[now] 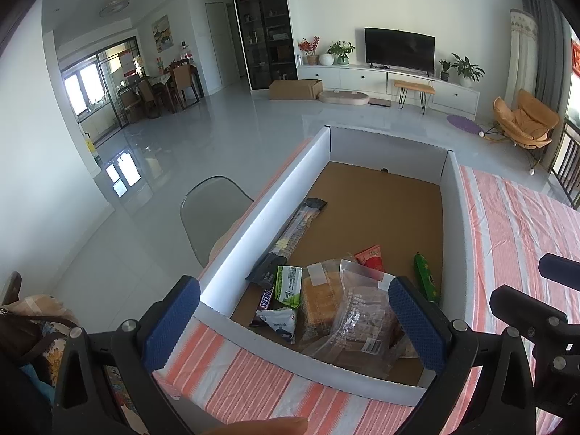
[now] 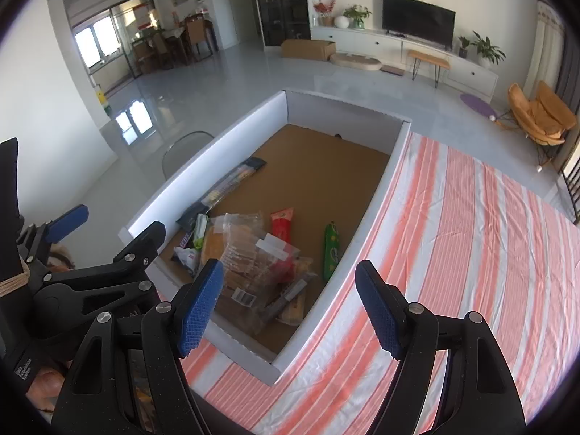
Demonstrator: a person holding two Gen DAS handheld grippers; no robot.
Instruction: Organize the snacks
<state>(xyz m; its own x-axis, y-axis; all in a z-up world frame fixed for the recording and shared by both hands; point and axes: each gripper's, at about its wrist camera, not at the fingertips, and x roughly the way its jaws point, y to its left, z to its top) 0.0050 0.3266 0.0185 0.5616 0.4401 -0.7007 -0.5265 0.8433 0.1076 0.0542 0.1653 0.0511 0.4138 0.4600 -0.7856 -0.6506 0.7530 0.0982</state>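
A white-walled box (image 1: 268, 203) (image 2: 203, 166) with a brown floor stands on the striped table. Its near end holds a heap of snacks: a clear bag of biscuits (image 1: 359, 311) (image 2: 250, 253), a Snickers bar (image 1: 267, 295), a green-white packet (image 1: 289, 284), a long dark packet (image 1: 293, 232) (image 2: 232, 181), a red packet (image 1: 371, 256) (image 2: 282, 224) and a green packet (image 1: 426, 279) (image 2: 331, 250). My left gripper (image 1: 293, 322) is open and empty, above the box's near wall. My right gripper (image 2: 290, 308) is open and empty, over the box's near right corner.
The orange-and-white striped tablecloth (image 2: 471, 235) spreads to the right of the box. A grey chair (image 1: 214, 210) stands by the table's left side. Beyond are a glossy floor, a TV unit (image 1: 398, 76) and an orange armchair (image 1: 525, 119).
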